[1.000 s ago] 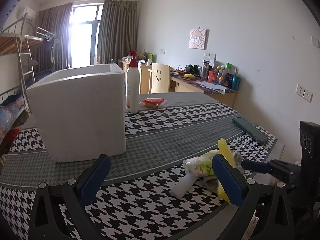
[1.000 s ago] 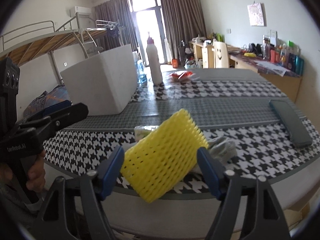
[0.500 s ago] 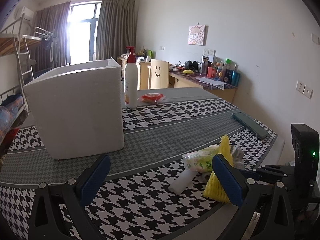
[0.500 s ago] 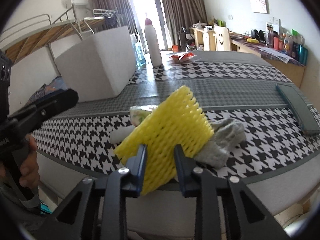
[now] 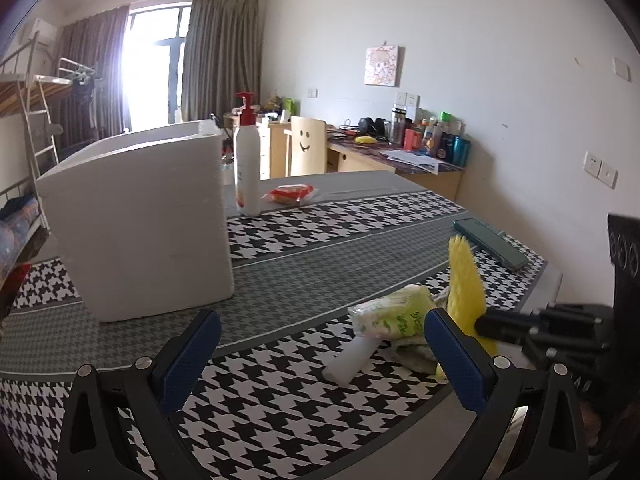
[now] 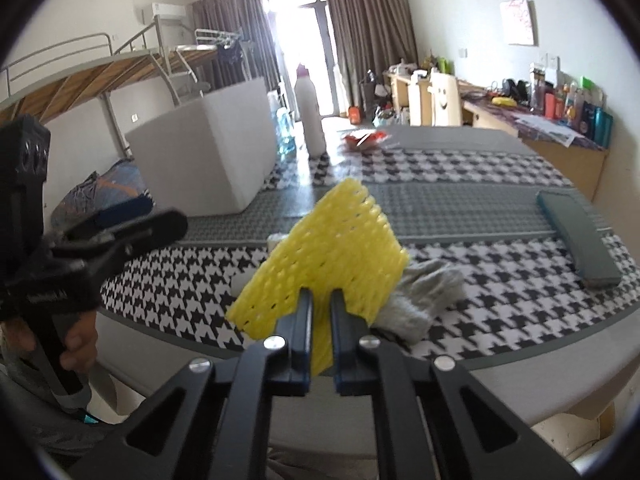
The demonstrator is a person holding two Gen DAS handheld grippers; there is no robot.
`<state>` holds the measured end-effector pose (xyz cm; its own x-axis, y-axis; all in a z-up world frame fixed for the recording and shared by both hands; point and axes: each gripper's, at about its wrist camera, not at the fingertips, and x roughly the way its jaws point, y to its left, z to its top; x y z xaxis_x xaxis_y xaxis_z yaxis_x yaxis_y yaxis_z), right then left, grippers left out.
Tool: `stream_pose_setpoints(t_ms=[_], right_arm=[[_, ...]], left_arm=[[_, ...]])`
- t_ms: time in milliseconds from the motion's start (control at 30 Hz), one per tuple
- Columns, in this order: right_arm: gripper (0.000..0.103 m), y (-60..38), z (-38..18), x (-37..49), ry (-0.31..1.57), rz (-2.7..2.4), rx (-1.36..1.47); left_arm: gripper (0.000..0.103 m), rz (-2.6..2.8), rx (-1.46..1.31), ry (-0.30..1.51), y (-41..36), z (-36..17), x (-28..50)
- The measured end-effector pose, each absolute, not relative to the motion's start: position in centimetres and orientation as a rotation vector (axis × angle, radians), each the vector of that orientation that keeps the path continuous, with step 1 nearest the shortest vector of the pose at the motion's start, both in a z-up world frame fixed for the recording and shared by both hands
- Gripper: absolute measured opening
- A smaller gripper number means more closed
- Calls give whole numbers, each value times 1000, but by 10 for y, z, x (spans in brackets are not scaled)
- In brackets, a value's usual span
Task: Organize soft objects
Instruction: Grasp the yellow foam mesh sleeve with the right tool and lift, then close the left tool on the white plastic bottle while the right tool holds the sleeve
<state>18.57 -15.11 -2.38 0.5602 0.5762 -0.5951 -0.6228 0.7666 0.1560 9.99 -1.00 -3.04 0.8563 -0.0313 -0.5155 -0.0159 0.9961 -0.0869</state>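
Observation:
My right gripper (image 6: 320, 300) is shut on a yellow foam net sleeve (image 6: 336, 248) and holds it upright above the table's near edge. The sleeve shows edge-on in the left wrist view (image 5: 464, 276). Under it lie a grey sock (image 6: 424, 292), a green-white tissue pack (image 5: 394, 312) and a small white foam piece (image 5: 352, 360). My left gripper (image 5: 320, 356) is open and empty, low over the table's front, left of the pile. A white foam box (image 5: 140, 216) stands at the left, open at the top.
A white pump bottle (image 5: 246, 168) and a red snack packet (image 5: 290, 194) stand behind the box. A dark green flat case (image 5: 490, 242) lies at the right edge. The houndstooth tablecloth (image 5: 280, 400) covers the table. A desk and chair are beyond.
My right gripper closed on the yellow sleeve and lifted it off the pile, tilting it upright. The left gripper stayed open and hardly moved.

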Motion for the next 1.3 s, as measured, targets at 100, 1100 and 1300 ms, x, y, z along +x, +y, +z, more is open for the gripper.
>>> stream_pose_setpoints(t_ms=[100, 1100, 1300], right_arm=[[10, -160, -20, 187, 652, 684, -64], [10, -183, -23, 194, 656, 609, 3], [10, -182, -24, 193, 656, 613, 5]], left_arm=[[102, -18, -83, 556, -12, -32, 102], [46, -88, -2, 860, -35, -92, 158], [32, -82, 52, 856, -41, -93, 158]])
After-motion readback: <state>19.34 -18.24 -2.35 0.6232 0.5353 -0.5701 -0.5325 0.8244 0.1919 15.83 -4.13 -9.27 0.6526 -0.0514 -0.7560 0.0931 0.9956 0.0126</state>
